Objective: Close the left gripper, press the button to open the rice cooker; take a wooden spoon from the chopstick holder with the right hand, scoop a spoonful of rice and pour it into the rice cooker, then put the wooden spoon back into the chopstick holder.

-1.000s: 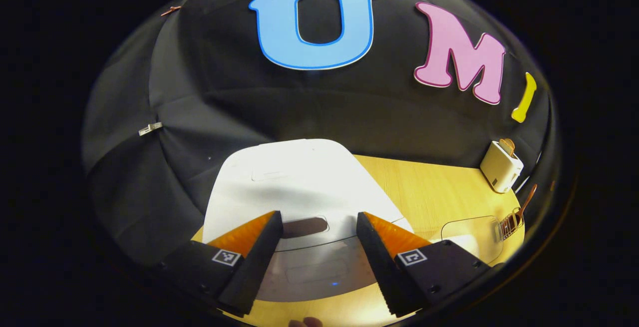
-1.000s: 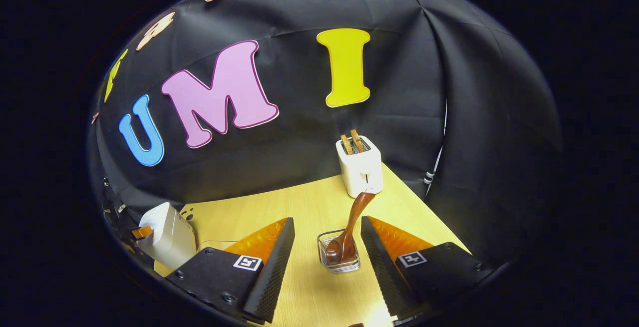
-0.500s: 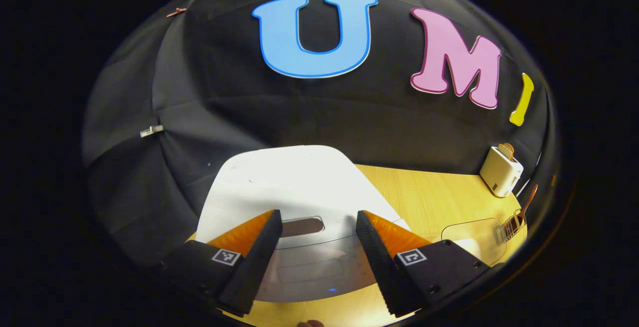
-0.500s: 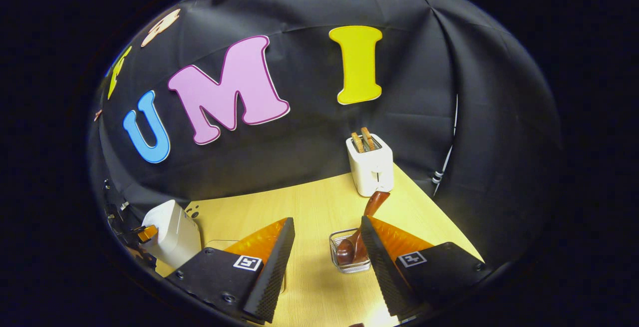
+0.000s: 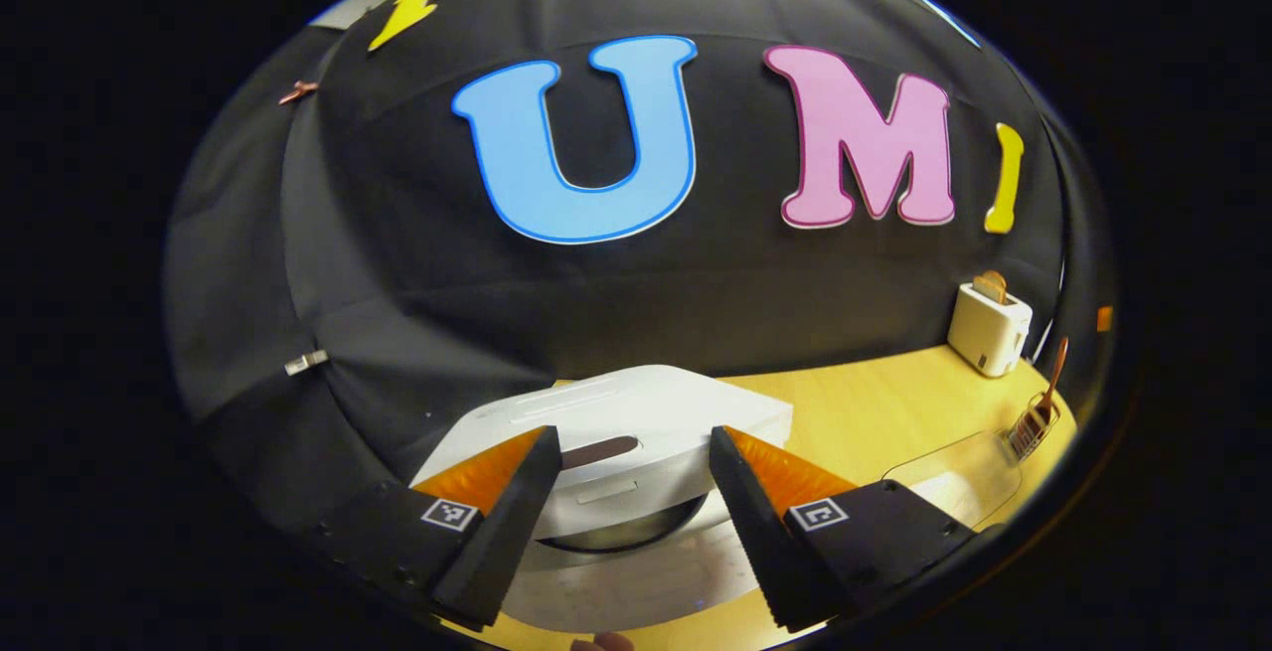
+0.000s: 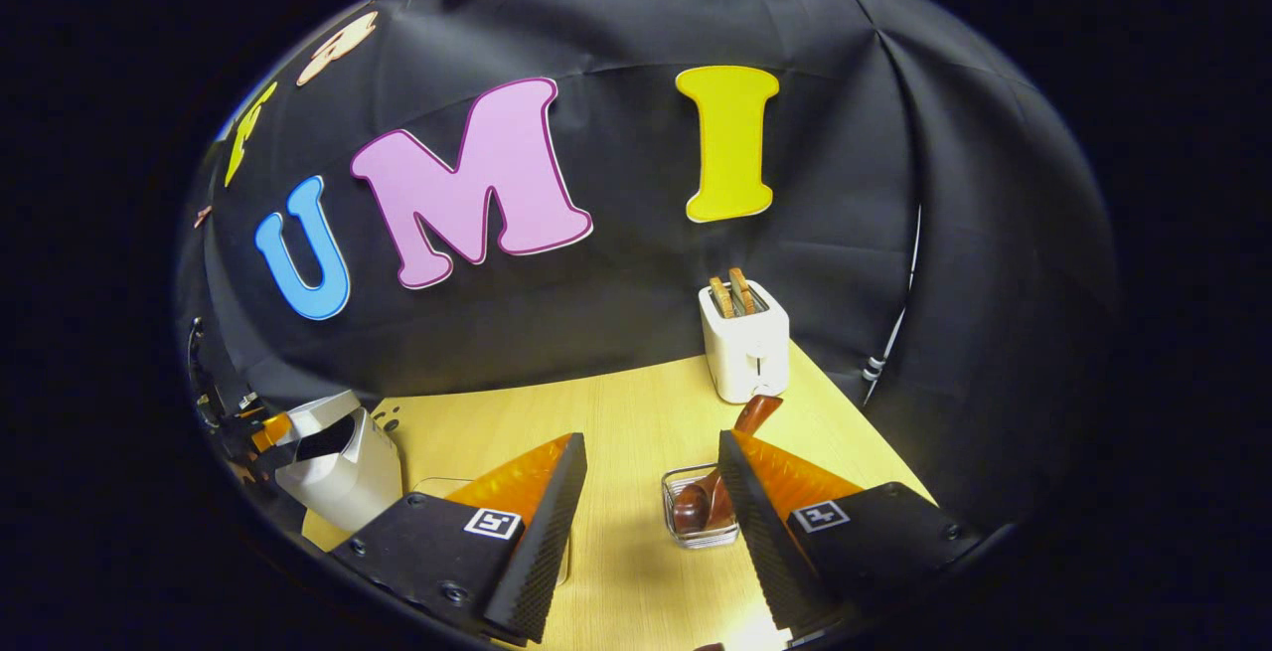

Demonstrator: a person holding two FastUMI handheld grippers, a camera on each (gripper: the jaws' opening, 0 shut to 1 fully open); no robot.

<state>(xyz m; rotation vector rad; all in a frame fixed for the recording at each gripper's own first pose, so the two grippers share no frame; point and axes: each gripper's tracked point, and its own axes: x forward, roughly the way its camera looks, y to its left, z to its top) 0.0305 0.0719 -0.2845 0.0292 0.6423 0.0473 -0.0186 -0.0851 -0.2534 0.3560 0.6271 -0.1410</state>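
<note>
Wooden spoon [image 6: 717, 477]: stands in the chopstick holder [image 6: 699, 526] on the desk [image 6: 616, 422], bowl down, handle rising up and away with a lean to the right, toward the toaster [image 6: 744, 341].
Right hand-held gripper [image 6: 651, 522]: fingers spread, empty; the nearer one; spoon lies just ahead, touching or just beside its right finger.
Rice cooker [image 5: 636, 462]: lid partly raised.
Left hand-held gripper [image 5: 633, 522]: fingers spread, empty, at the cooker's front.
</note>
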